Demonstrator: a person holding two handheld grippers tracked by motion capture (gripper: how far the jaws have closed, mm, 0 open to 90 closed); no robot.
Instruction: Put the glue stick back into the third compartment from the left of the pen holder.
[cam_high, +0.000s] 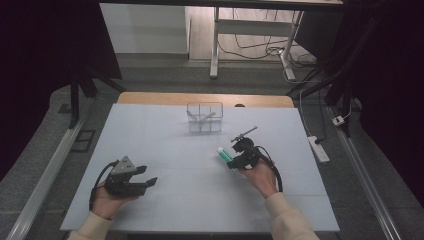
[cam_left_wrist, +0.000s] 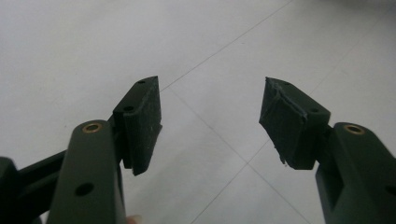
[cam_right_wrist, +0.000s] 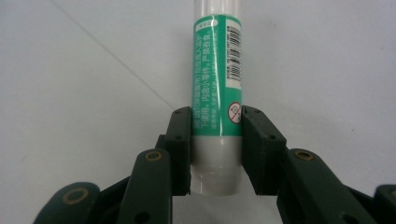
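Currently: right gripper (cam_right_wrist: 215, 149) pinching green-and-white tube (cam_right_wrist: 217, 88) near its base, long axis running straight out past its jaws toward clear divided box (cam_high: 205, 117), upper centre of tabletop (cam_high: 150, 135); left gripper (cam_left_wrist: 210, 121) spread, lower left.

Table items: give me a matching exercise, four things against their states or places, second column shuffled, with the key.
1. left gripper
2. right gripper
3. green-labelled tube
4. clear divided box

a. clamped near one end between two jaws
b. at the table's far middle
c. jaws apart, nothing between
d. jaws closed on a tube

Pairs: 1-c, 2-d, 3-a, 4-b
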